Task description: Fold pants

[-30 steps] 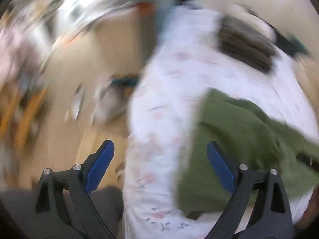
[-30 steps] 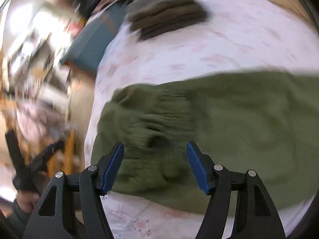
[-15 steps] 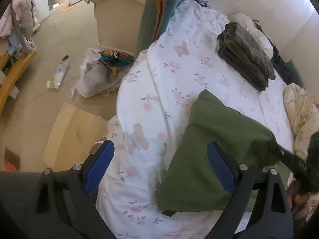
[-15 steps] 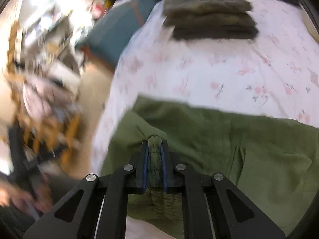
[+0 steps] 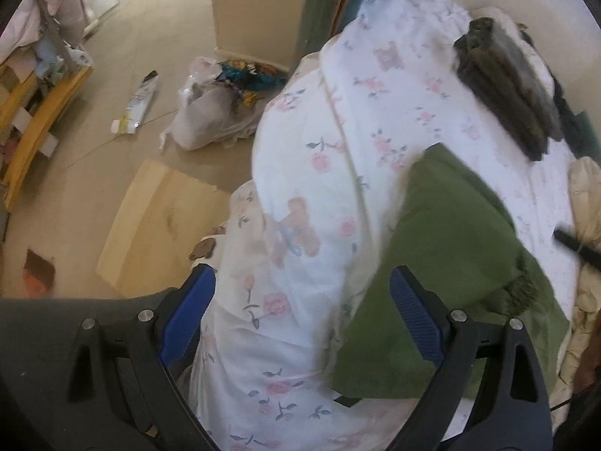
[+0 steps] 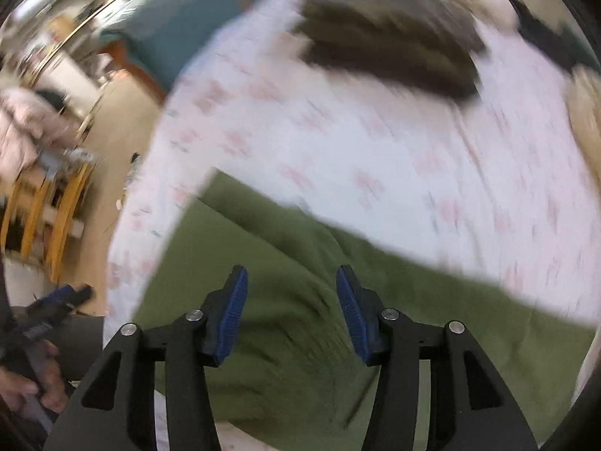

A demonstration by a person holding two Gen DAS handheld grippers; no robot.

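One pair of green pants point(image 5: 450, 248) lies on one floral bedsheet point(image 5: 311, 173). One stack of dark folded garments point(image 5: 507, 79) sits beyond the pants. Two grippers: left gripper point(image 5: 300, 312), right gripper point(image 6: 291, 312).

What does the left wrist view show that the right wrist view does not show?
Only the left wrist view shows the plastic bag and the flat cardboard on the floor, between its wide-open left tool.

Only the right wrist view shows the right tool, open above the waistband, and a hand holding the other tool.

Both show the green pants and the dark folded stack on the floral sheet.
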